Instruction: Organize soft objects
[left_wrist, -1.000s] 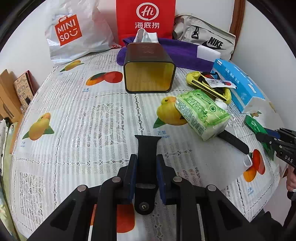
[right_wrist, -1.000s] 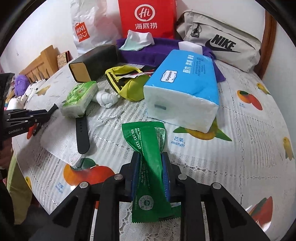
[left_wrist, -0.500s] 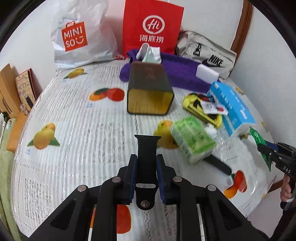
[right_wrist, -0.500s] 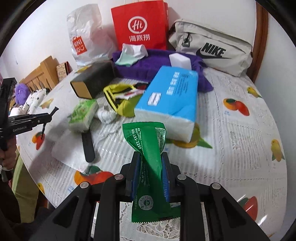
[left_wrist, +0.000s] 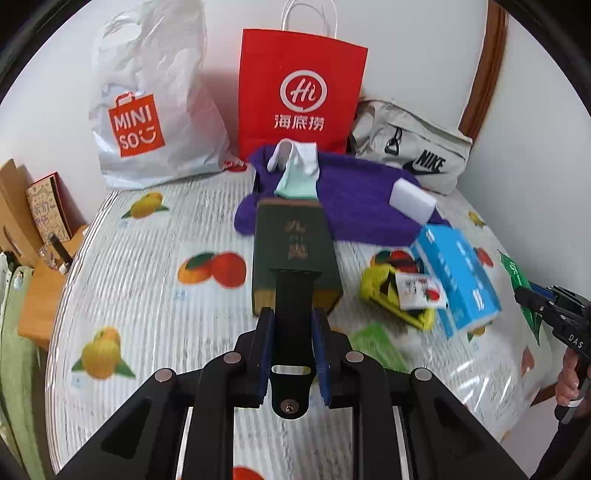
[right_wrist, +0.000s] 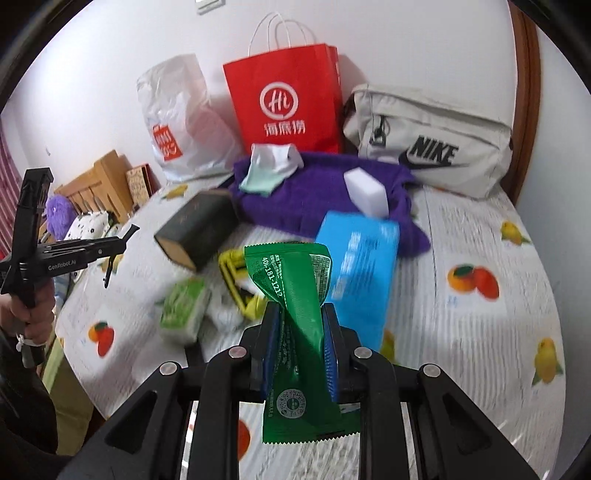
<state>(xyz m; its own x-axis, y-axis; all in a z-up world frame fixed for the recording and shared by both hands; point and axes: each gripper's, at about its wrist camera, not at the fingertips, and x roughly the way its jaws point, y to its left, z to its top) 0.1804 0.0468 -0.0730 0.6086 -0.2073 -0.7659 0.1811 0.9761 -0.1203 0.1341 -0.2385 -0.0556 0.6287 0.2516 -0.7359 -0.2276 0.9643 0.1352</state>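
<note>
My left gripper (left_wrist: 293, 317) is shut on a black watch strap (left_wrist: 294, 291), which sticks out forward above the fruit-print tablecloth (left_wrist: 147, 280). In the right wrist view my right gripper (right_wrist: 299, 310) is shut on a twisted green foil packet (right_wrist: 295, 273), held in the air over the table. The right gripper (left_wrist: 546, 299) also shows at the right edge of the left wrist view, a hand below it. The left gripper (right_wrist: 120, 242) shows at the left of the right wrist view. A purple towel (left_wrist: 354, 210) at the back carries a pale sock (left_wrist: 299, 177) and a white sponge (left_wrist: 412, 199).
A dark box (left_wrist: 295, 243) lies mid-table. Right of it are a yellow pouch (left_wrist: 388, 295), a blue tissue pack (left_wrist: 458, 280) and a green tissue pack (right_wrist: 183, 306). A white Miniso bag (left_wrist: 147, 110), red paper bag (left_wrist: 301, 92) and Nike bag (left_wrist: 410, 147) line the wall.
Both grippers have risen away from the table, each still gripping its object. The table objects look smaller and lower, and more of the wall and bags has come into view.
</note>
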